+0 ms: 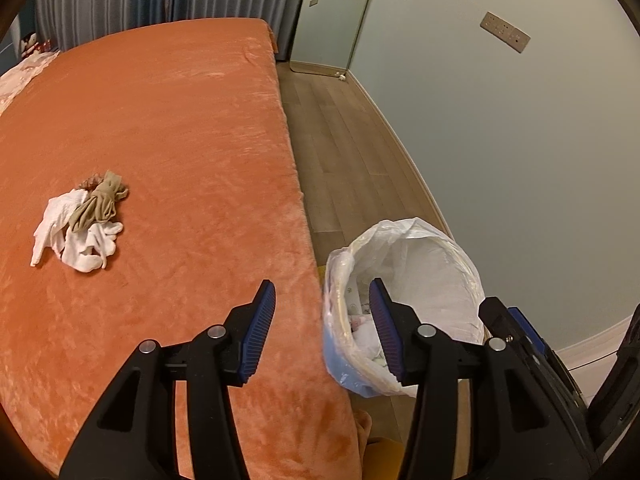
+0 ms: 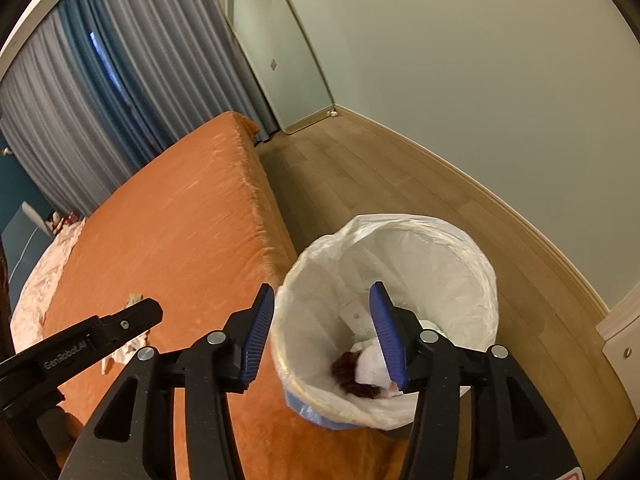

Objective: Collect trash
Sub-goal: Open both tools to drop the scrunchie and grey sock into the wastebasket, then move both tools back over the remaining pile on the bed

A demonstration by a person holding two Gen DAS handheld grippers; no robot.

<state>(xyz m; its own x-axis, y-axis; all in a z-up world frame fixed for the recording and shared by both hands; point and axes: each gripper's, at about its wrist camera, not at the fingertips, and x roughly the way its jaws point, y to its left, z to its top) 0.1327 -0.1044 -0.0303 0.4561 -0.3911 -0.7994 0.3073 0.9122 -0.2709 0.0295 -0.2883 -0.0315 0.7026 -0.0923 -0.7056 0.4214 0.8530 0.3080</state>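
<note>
A heap of white and tan cloth scraps (image 1: 82,222) lies on the orange bed cover (image 1: 172,128), to the left of and beyond my left gripper (image 1: 322,290). That gripper is open and holds nothing; it hangs over the bed's right edge. A bin lined with a white plastic bag (image 2: 472,264) stands on the floor beside the bed. My right gripper (image 2: 322,292) is open above the bin's left rim, with nothing between its fingers. White crumpled trash and a dark reddish-brown item (image 2: 354,374) lie at the bottom of the bin. The right view shows the left gripper's black body (image 2: 100,330) over part of the heap.
Wooden floor (image 1: 344,140) runs between the bed and the pale wall (image 1: 520,160). Grey-blue curtains (image 2: 100,112) hang behind the bed. A mirror (image 2: 276,52) leans in the corner. Pale pink bedding (image 2: 36,280) lies at the bed's far left.
</note>
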